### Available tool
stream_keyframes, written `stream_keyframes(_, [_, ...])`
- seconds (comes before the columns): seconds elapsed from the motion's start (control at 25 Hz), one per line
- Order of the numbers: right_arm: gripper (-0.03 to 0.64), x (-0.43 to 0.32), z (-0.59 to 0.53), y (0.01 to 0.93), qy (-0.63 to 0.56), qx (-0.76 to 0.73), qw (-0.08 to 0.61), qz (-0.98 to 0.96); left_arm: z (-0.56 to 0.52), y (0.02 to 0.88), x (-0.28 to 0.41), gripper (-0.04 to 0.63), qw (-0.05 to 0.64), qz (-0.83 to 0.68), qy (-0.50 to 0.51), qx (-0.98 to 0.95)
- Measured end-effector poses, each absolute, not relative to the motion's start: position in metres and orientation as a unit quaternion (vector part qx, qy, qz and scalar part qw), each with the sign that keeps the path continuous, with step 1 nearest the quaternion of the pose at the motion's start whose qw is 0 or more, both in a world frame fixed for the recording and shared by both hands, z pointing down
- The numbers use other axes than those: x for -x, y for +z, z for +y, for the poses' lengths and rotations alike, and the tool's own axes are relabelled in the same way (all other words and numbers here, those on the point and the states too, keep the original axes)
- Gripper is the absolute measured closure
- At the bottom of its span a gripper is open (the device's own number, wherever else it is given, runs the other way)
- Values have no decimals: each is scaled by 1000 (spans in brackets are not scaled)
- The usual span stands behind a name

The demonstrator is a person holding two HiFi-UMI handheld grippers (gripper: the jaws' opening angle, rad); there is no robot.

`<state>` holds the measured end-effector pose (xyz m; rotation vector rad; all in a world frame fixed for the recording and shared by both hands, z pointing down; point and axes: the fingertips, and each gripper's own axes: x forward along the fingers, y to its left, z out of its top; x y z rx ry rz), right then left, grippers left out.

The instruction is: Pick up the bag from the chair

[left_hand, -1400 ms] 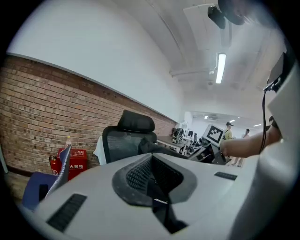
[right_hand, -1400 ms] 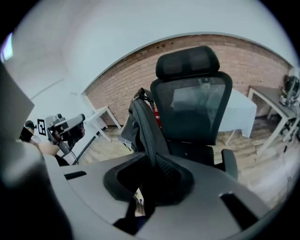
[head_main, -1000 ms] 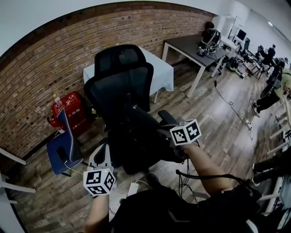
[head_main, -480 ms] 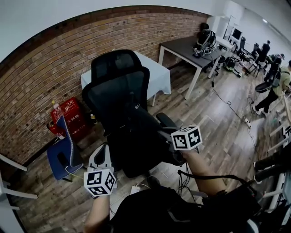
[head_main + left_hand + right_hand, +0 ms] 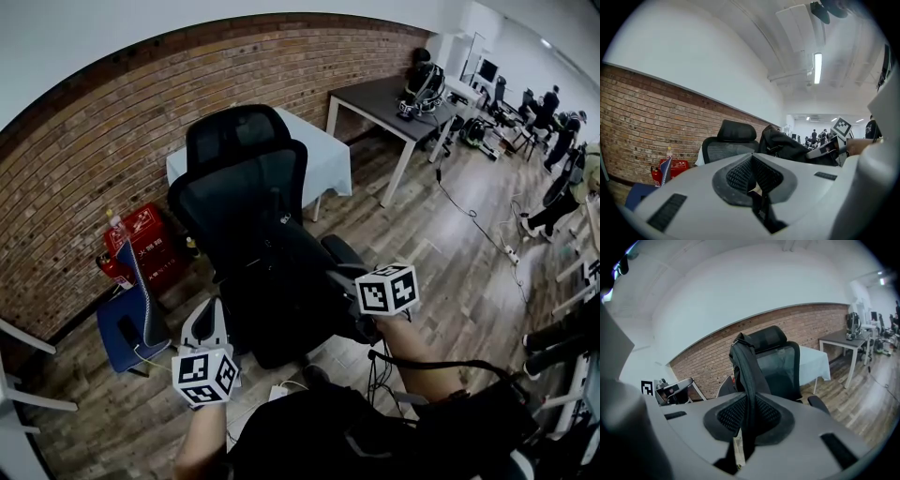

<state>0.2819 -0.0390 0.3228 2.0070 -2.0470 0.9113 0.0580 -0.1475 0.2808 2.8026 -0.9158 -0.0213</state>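
Observation:
The black bag (image 5: 281, 302) hangs in front of the seat of the black mesh office chair (image 5: 246, 178). My right gripper (image 5: 361, 286) is shut on one of the bag's black straps (image 5: 746, 380), which runs up between its jaws; a pale tag (image 5: 738, 452) dangles below. The chair back (image 5: 780, 362) stands behind that strap. My left gripper (image 5: 208, 324) is at the bag's left side, jaws pointing up. In the left gripper view its jaws (image 5: 752, 176) are closed on a thin dark strap, and the bag (image 5: 787, 145) bulks to the right beside the chair's headrest (image 5: 736, 131).
A brick wall (image 5: 112, 131) runs behind the chair. A white-clothed table (image 5: 326, 155) and a dark desk (image 5: 384, 94) stand at the back. A red box (image 5: 142, 234) and a blue seat (image 5: 127, 323) sit on the left. Cables (image 5: 473, 220) cross the wooden floor.
The head view has shifted slightly to the right. Both grippers and the bag hold almost the same places; the right gripper's cube sits a touch lower.

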Motion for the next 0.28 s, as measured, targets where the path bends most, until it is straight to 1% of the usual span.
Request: stream_keyframes(0.28, [563, -280, -40, 318, 293, -662, 72, -687, -145, 279, -62, 586, 93, -308, -10, -947])
